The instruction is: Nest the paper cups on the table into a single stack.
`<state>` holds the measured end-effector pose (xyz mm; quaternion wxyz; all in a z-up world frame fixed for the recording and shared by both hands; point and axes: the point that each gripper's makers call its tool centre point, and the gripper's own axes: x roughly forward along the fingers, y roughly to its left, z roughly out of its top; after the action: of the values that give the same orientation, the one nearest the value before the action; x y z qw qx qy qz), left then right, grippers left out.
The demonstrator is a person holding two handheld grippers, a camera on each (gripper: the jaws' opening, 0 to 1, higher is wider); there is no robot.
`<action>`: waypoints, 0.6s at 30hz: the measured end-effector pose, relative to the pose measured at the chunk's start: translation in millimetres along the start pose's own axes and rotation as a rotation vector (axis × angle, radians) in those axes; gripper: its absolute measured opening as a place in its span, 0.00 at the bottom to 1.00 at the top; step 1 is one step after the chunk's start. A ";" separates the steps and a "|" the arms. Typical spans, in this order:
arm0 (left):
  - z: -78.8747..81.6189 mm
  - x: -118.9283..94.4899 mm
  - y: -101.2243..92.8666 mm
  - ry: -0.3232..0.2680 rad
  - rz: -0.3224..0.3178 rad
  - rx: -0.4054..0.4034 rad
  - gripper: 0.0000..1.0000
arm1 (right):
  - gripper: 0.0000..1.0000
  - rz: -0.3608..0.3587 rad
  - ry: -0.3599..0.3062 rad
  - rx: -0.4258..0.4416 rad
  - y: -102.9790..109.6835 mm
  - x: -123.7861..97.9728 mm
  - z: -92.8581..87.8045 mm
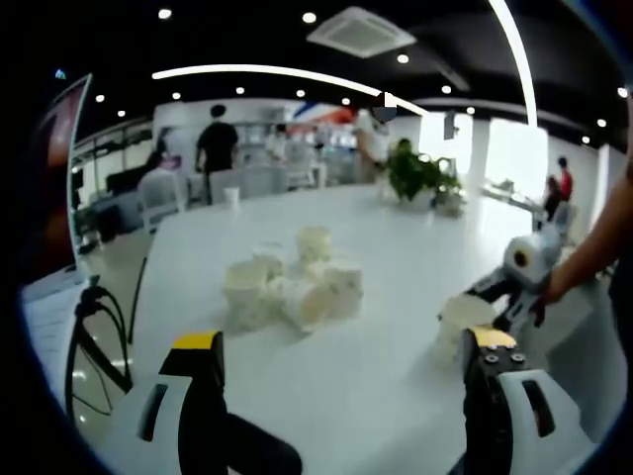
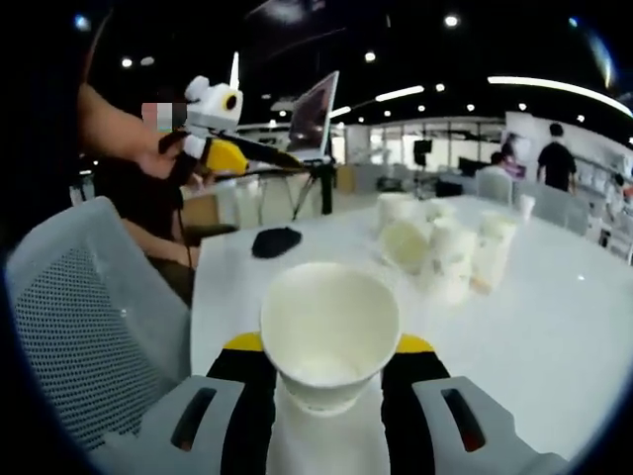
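white paper cups (image 1: 292, 285) sit bunched at the middle of the left gripper view, some upright and at least one tipped on its side, all touching or just beside one another on the pale surface (image 1: 376, 376). the same cluster (image 2: 445, 247) lies in the upper right of the right gripper view. the left hand-held gripper (image 1: 346, 381) has its two yellow-tipped jaws spread wide with bare surface between them, gripping nothing. at the right of that view a single cup (image 1: 463, 325) stands held by the right hand-held gripper (image 1: 509, 282), which comes in from the right edge with a person's hand (image 1: 554, 287) behind it.

in the right gripper view the right hand-held gripper (image 2: 329, 381) is closed on that cup (image 2: 329, 332), mouth open toward the camera, its base pinched between the yellow-tipped jaws. a small dark object (image 2: 275, 240) lies on the surface beyond it, too blurred to name. a grey mesh chair (image 2: 89, 327) fills the lower left, close against the surface's near edge. the left hand-held gripper (image 2: 213, 134) is at the upper left, held in a hand. a monitor (image 2: 312, 114) stands at the far end. a potted plant (image 1: 415, 173) sits on the far side in the left gripper view, with people standing further back. open surface lies between the held cup and the cluster. no writing is legible.
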<state>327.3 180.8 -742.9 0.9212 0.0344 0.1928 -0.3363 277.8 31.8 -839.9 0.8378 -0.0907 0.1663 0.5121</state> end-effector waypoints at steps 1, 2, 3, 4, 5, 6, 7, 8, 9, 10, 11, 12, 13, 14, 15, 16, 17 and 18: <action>-0.2 0.4 0.0 0.001 -0.001 0.000 0.99 | 0.39 0.002 0.008 0.001 0.7 0.5 -1.4; -0.5 0.8 -0.1 0.002 -0.001 0.001 0.99 | 0.39 0.005 0.016 -0.003 1.9 0.9 -2.5; -0.5 0.9 -0.6 0.002 -0.001 0.001 0.99 | 0.39 0.004 0.018 -0.005 1.8 0.8 -2.9; -0.6 1.1 -1.5 0.002 -0.003 -0.001 0.99 | 0.40 0.001 0.022 -0.007 1.8 0.7 -3.6; -0.5 1.3 -2.1 0.002 -0.003 0.000 0.99 | 0.40 0.000 0.024 -0.005 1.7 0.7 -4.2; -0.6 1.5 -2.9 0.001 -0.004 0.000 0.99 | 0.41 0.000 0.026 -0.007 1.4 0.6 -5.0; -0.8 1.5 -3.5 0.002 -0.005 -0.002 0.99 | 0.41 0.000 0.029 -0.007 1.5 0.5 -5.4; -1.3 1.4 -3.8 0.003 -0.005 -0.003 0.99 | 0.43 0.001 0.035 -0.004 1.9 0.6 -6.8; -1.8 1.2 -3.5 0.003 -0.005 -0.003 0.99 | 0.43 0.002 0.047 0.002 2.0 0.4 -8.7; -2.2 0.9 -3.4 0.004 -0.004 -0.003 0.99 | 0.45 0.004 0.048 0.001 2.3 0.7 -8.9; -2.1 0.3 -3.7 0.003 -0.003 -0.006 0.99 | 0.50 0.005 0.046 0.003 2.6 0.6 -8.5; -2.1 -0.1 -3.5 0.002 -0.002 -0.007 0.99 | 0.56 0.004 0.045 0.006 2.8 0.6 -8.1; -2.4 -0.3 -3.1 0.002 -0.001 -0.008 0.99 | 0.62 0.004 0.036 0.009 3.1 -0.6 -4.9; -2.6 -0.6 -2.8 0.002 0.000 -0.008 0.99 | 0.65 0.009 0.025 0.010 3.5 -2.0 -0.4; -2.9 -1.2 -2.9 0.002 0.001 -0.010 0.99 | 0.69 0.010 0.024 0.016 3.3 -3.1 1.8; -3.6 -1.5 -3.0 0.004 0.001 -0.012 0.99 | 0.74 0.014 0.021 0.016 3.4 -4.5 3.8; -4.8 -2.2 -1.9 0.008 0.003 -0.010 0.99 | 0.78 0.021 0.014 0.003 3.3 -7.9 7.0; -5.4 -2.8 -1.3 0.010 0.003 -0.008 0.99 | 0.81 0.016 0.012 -0.003 0.8 -10.3 8.8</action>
<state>322.7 182.5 -746.8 0.9208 0.0329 0.1989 -0.3340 274.4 26.4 -827.8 0.8325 -0.0935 0.1714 0.5184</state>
